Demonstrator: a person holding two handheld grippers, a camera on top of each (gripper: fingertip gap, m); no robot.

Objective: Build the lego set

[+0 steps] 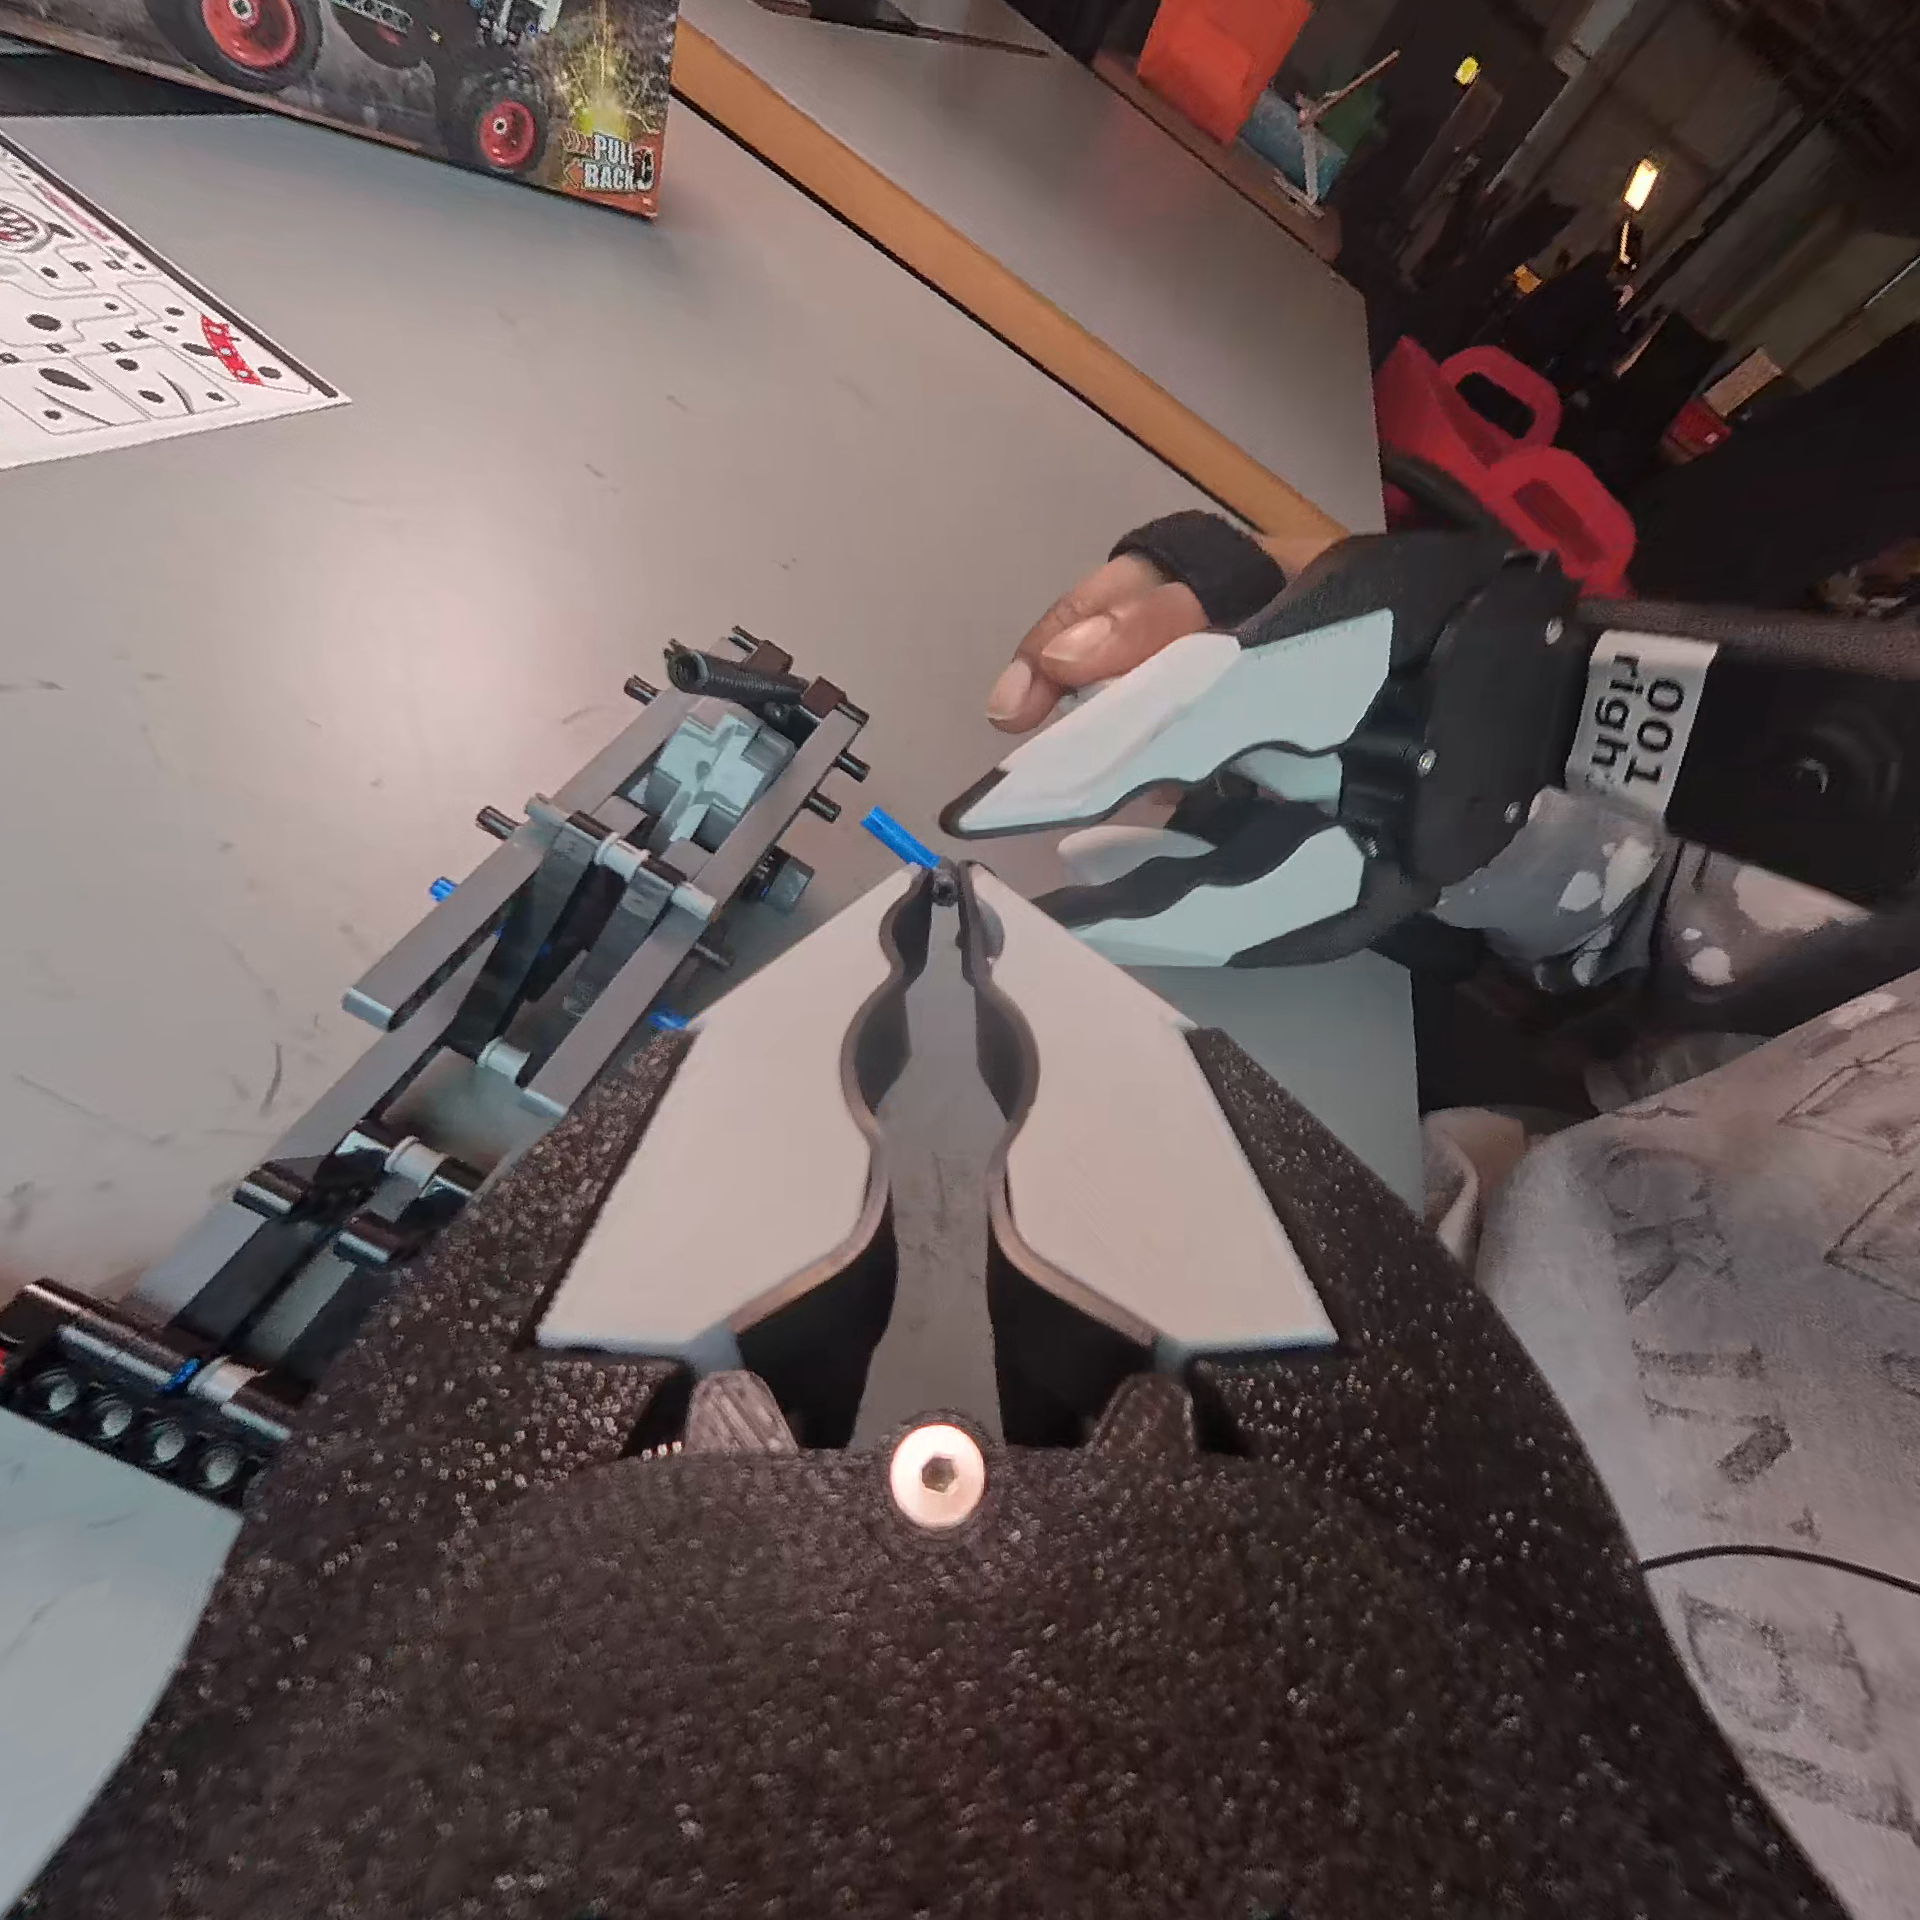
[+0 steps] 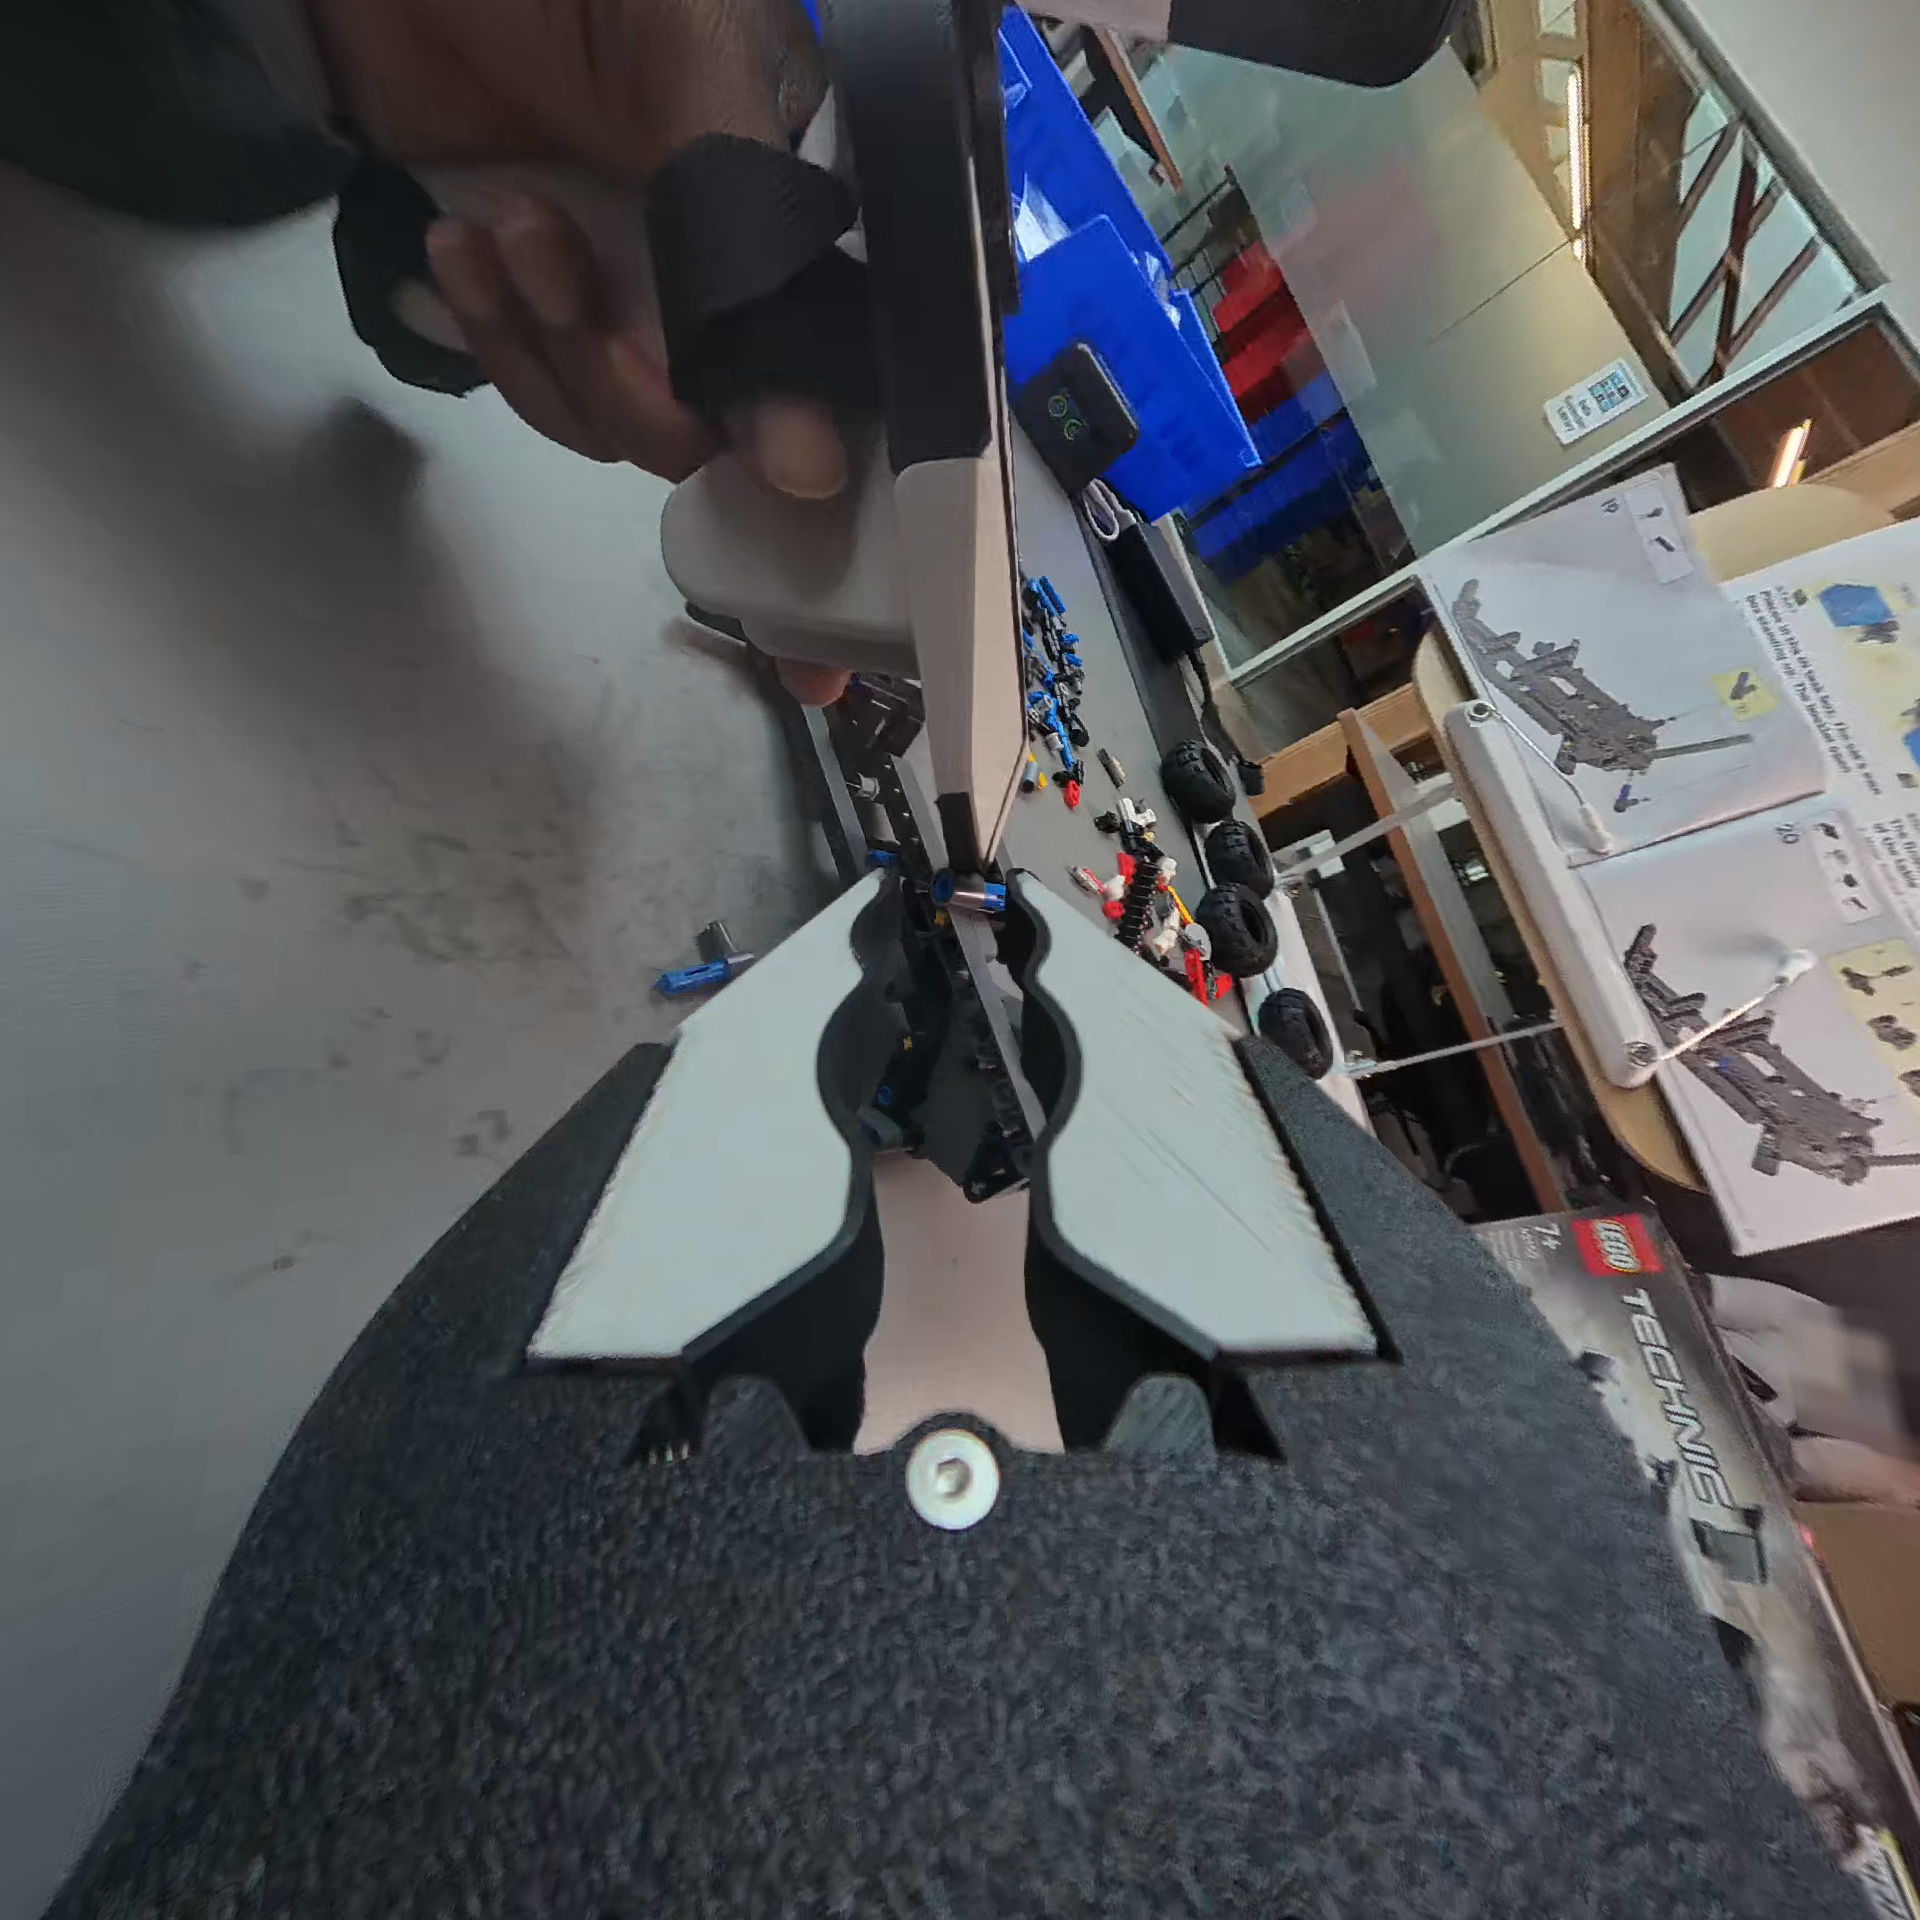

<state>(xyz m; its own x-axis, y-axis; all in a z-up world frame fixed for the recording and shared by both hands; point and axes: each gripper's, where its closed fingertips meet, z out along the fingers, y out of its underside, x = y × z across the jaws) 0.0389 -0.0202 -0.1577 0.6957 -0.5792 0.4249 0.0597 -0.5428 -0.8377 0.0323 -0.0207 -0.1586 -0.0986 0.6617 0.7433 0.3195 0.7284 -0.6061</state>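
Our left gripper (image 1: 943, 883) clenched on blue pin (image 1: 900, 837), right gripper (image 2: 961, 899) released, beside chassis (image 1: 582, 914).

Even indoor light w/ soft shadows on table (image 1: 727, 436); fisheye bending at edges, hand (image 2: 582, 343) blurred up close.

Blue bins (image 2: 1122, 312) are stacked at the far end of the grey table (image 1: 644, 436); a small black box with green lights (image 2: 1075, 416) sits just in front of them; red plastic crates (image 1: 1496, 447) stand past the table's edge.
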